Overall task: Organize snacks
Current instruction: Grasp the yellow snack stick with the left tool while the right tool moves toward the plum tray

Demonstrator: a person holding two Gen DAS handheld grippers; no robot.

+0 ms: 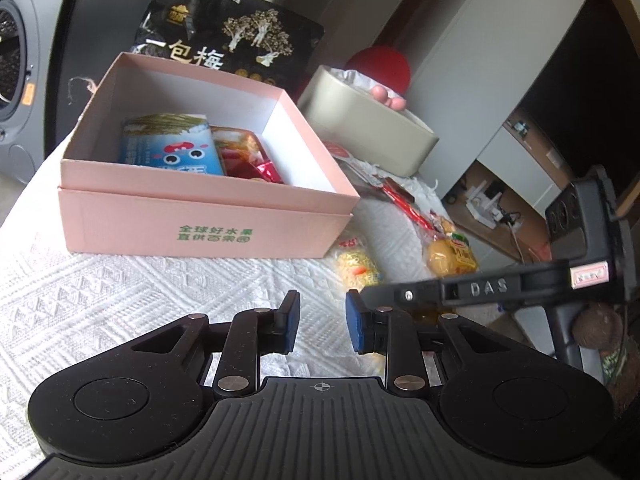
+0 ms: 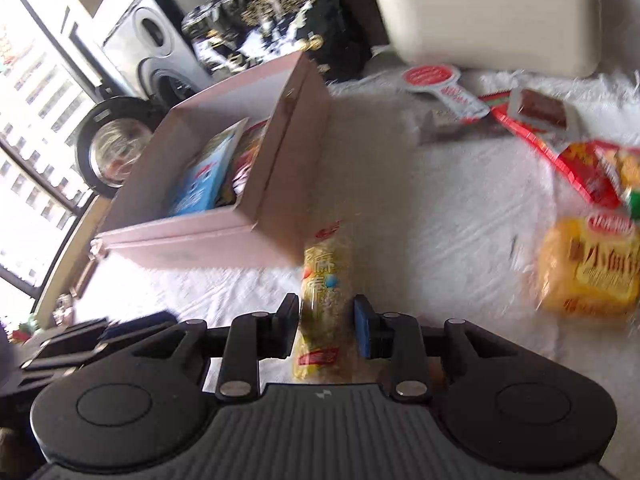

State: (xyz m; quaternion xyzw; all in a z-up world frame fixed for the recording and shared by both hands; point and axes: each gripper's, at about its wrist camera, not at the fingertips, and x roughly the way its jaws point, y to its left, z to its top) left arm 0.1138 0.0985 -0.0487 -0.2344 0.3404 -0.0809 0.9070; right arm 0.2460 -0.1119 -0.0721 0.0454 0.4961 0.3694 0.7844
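Observation:
An open pink box (image 1: 208,192) (image 2: 280,152) stands on the white textured cloth, with a blue packet (image 1: 176,148) and a red packet (image 1: 248,156) inside. Right of its front corner lies a long yellow snack bar (image 1: 356,266) (image 2: 326,280). My right gripper (image 2: 326,320) has both pads against the bar's sides, shut on it, with the bar resting on the cloth. My left gripper (image 1: 322,320) hovers over the cloth in front of the box, its fingers a little apart with nothing between them. The right gripper's black body (image 1: 480,288) reaches in from the right.
A yellow bread packet (image 1: 450,256) (image 2: 588,264) and red wrapped snacks (image 1: 404,204) (image 2: 540,140) lie right of the box. Behind are a black snack bag (image 1: 228,32) and a beige container (image 1: 368,128) (image 2: 488,24). A washing machine (image 1: 12,60) stands at far left.

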